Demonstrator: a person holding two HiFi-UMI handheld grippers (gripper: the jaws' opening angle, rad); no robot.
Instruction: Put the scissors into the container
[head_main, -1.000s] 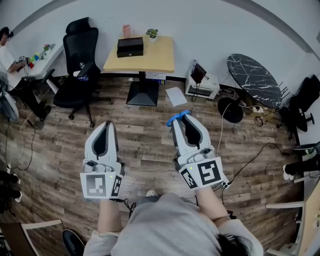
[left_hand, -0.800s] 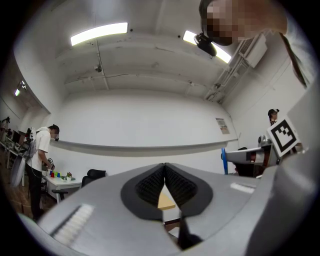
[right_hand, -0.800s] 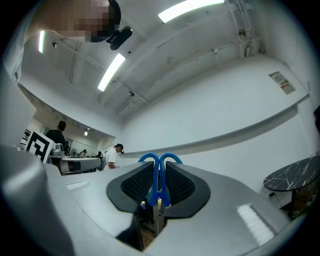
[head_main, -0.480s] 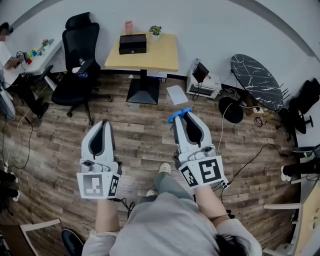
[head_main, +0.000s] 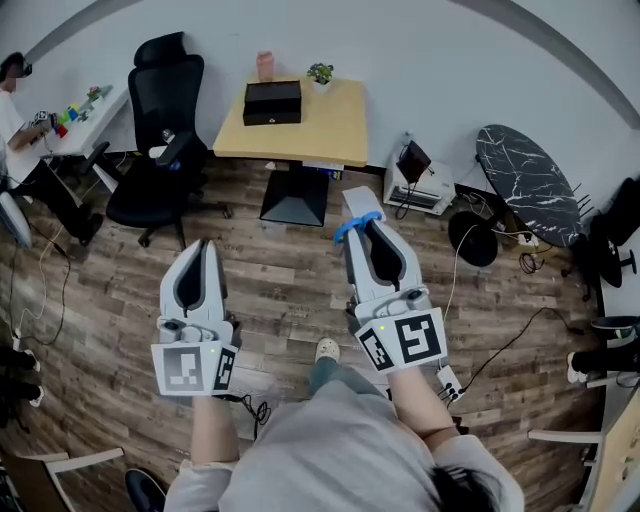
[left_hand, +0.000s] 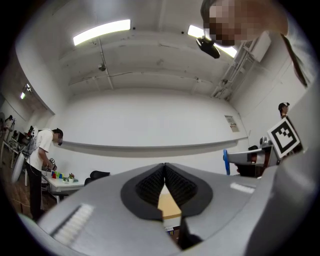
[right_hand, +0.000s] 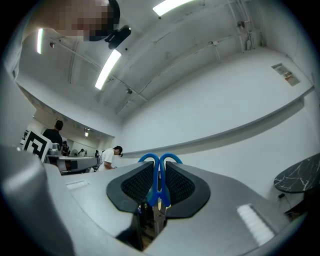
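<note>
- Since a second ago the yellow table has drifted lower and a touch rightward in the head view, and the pale sheet on the floor that lay clear of the right gripper now sits half hidden behind its tip. By my reading, the person is walking toward that table.
- Both grippers sit in much the same places in the head view as before.
- The right gripper's jaws are clamped on the scissors. In the right gripper view the blue handle loops stand up between the pads and the metal blades run back toward the camera. In the head view the loops poke out at the gripper's 12 o'clock end.
- The left gripper has its jaws pressed together with nothing between them, as the left gripper view shows, and it rides at about 9 o'clock of the right one, well apart.
- Done so far, as I judge it: the scissors are picked up and being carried over the wooden floor.
- Left to do: reach a container and drop them in. A black box sits on the table at 12 o'clock and is the likeliest candidate, though I cannot tell whether it is open.
- An office chair stands at 10 o'clock and a marble-topped round table at 2 o'clock — both off the straight line ahead.
</note>
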